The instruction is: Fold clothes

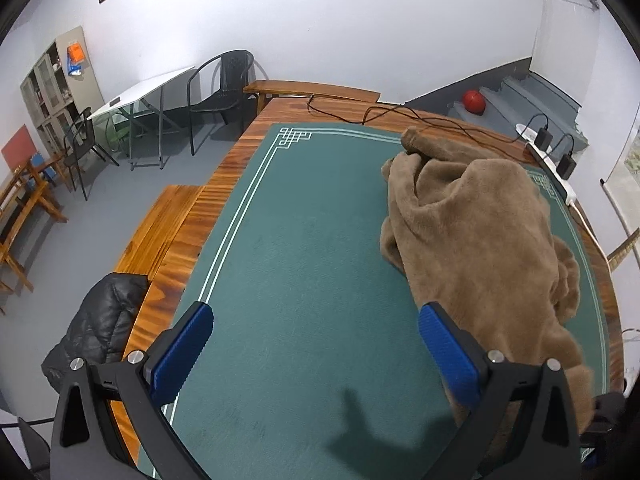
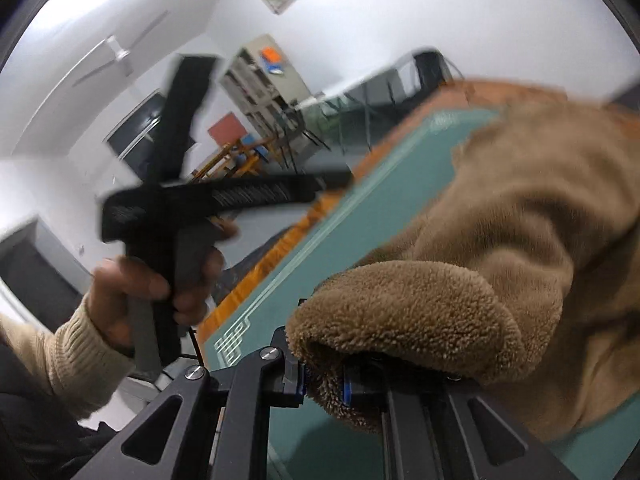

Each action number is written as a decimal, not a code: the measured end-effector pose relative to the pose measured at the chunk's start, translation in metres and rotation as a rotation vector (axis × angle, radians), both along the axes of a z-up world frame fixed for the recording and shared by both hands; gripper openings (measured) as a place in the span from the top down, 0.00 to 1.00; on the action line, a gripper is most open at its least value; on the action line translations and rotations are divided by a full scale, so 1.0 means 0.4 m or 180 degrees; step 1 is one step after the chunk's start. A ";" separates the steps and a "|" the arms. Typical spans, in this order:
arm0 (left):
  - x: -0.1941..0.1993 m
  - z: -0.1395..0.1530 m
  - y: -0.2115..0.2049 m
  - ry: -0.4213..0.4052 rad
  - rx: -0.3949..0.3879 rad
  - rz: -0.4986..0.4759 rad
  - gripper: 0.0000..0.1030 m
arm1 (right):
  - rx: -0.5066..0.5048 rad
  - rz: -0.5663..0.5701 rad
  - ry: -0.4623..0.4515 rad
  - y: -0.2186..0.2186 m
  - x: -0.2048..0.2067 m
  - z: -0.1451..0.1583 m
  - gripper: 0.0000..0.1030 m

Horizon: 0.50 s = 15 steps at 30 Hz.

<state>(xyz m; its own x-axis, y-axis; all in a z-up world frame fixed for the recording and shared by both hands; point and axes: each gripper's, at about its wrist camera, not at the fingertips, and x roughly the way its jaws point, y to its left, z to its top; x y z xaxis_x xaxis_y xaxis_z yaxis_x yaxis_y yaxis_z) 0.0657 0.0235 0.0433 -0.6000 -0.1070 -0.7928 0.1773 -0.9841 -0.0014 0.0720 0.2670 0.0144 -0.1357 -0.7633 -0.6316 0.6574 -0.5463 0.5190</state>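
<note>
A brown fleece garment [image 1: 472, 220] lies bunched on the right half of the green mat [image 1: 300, 220]. My left gripper [image 1: 316, 344] hovers open over bare mat; its right blue pad [image 1: 448, 356] is at the garment's near edge, with nothing between the jaws. In the right wrist view my right gripper [image 2: 324, 384] is shut on a rolled edge of the fleece garment [image 2: 420, 320], which is lifted off the mat and trails away to the right. A hand [image 2: 132, 292] in a cream sleeve holds the left gripper's black body [image 2: 180, 200] to the left, blurred.
The mat covers a wooden table [image 1: 236, 160]. Black cables [image 1: 380, 114] and a white power strip [image 1: 552, 164] with chargers run along its far edge. A black puffer jacket [image 1: 96, 320] rests on a wooden bench [image 1: 160, 224] at the left. Chairs stand beyond.
</note>
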 end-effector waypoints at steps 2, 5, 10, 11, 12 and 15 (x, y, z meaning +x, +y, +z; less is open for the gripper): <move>0.020 -0.012 0.004 -0.0040 0.0008 -0.0012 0.00 | 0.0063 -0.0078 -0.0118 -0.012 0.019 -0.024 0.86; 0.051 -0.027 0.021 -0.0061 0.0025 -0.0069 0.00 | -0.0001 -0.0232 -0.0388 0.000 0.016 -0.057 0.84; 0.097 -0.055 0.074 -0.0048 -0.0020 -0.0243 0.00 | -0.0156 -0.0512 -0.0675 0.068 -0.029 -0.073 0.79; 0.103 -0.062 0.084 -0.0064 -0.0021 -0.0268 0.00 | -0.0163 -0.0532 -0.0687 0.076 -0.028 -0.072 0.76; 0.108 -0.072 0.092 -0.0102 -0.0013 -0.0276 0.00 | -0.0164 -0.0544 -0.0698 0.083 -0.025 -0.071 0.64; 0.120 -0.096 0.115 -0.0156 -0.0001 -0.0277 0.00 | -0.0121 -0.0531 -0.0634 0.096 -0.002 -0.059 0.29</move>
